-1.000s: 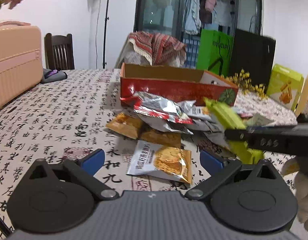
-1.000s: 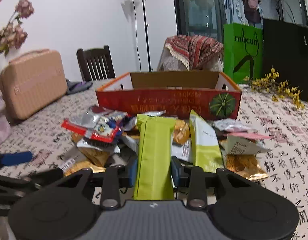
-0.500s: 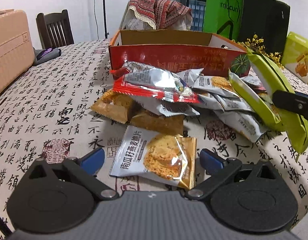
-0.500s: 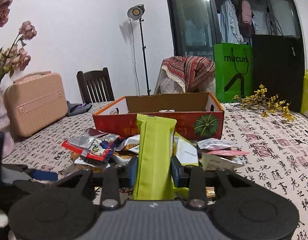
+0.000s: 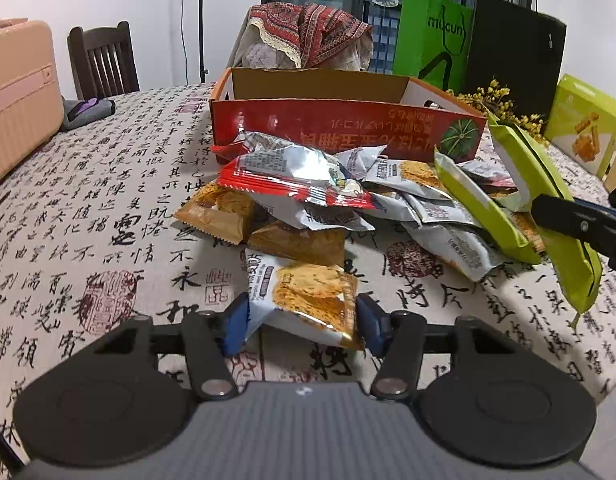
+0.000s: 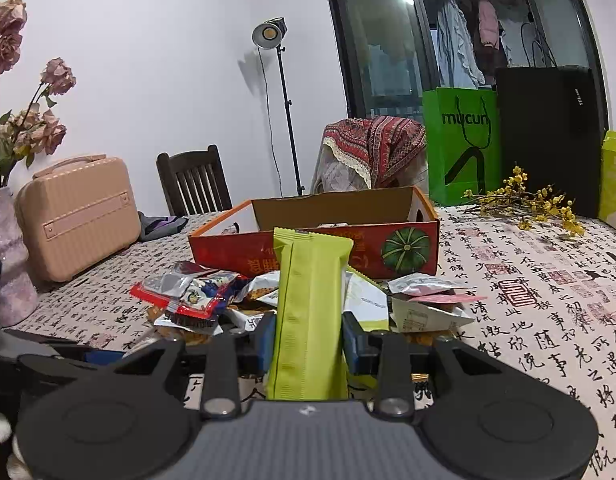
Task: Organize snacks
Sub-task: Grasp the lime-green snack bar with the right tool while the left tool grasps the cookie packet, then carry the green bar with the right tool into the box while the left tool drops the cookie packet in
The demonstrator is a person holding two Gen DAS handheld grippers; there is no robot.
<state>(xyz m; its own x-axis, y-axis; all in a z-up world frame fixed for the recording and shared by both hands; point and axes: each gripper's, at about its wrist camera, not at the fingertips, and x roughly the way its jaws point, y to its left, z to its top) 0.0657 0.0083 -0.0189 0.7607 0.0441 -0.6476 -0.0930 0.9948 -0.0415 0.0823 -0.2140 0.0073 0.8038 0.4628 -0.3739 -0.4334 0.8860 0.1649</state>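
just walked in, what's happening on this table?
Someone is sorting a snack pile into the red cardboard box with two handheld grippers. The right gripper is shut on a long green packet, held upright in front of the box. The left gripper has just been closing on a white-and-orange cracker packet at the near edge of the pile; its pads now press the packet's sides. The rest of the pile still lies on the tablecloth.

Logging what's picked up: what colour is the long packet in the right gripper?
Plain lime green packet, clearest in the right wrist view.
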